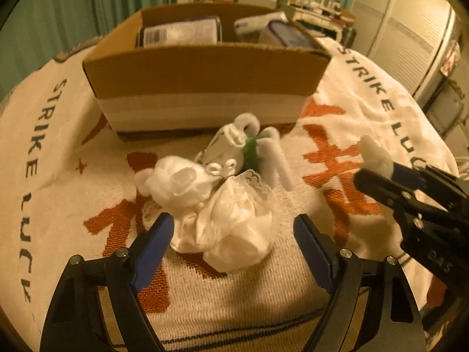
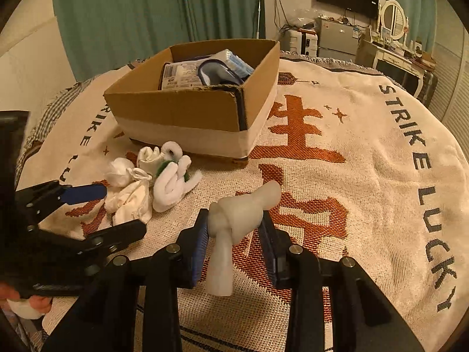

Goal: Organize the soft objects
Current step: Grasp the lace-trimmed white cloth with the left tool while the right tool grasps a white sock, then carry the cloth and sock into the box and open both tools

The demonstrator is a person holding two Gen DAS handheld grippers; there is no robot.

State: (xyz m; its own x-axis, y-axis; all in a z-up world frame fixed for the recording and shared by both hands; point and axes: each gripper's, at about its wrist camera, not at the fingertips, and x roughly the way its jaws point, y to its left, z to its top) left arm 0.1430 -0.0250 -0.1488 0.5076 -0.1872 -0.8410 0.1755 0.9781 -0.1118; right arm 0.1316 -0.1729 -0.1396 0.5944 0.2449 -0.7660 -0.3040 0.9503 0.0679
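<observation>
The knotted white sock [image 2: 234, 220] sits clamped between the blue pads of my right gripper [image 2: 234, 228], lifted above the blanket, one stubby end pointing forward and a longer tail hanging down toward the camera; it is pale, smooth and tied in a tight knot at the middle. My right wrist view shows that knot in full, while my left wrist view catches only a white end of the sock [image 1: 373, 154] poking out past the gripper's black fingers at the right edge. The left view gives the closer look at the pile of white soft things [image 1: 222, 202]: crumpled cream cloth in front, a rounder white bundle behind it, and further back a folded piece with a green band [image 1: 250, 152]. My left gripper [image 1: 234, 228] is spread wide, its blue pads on either side of the front of that pile, and I cannot tell whether they touch it. From the right view the pile lies just in front of the cardboard box [image 2: 176, 108], which holds packaged items. Everything rests on a cream woven blanket [image 2: 366, 161] with orange characters and dark lettering.
</observation>
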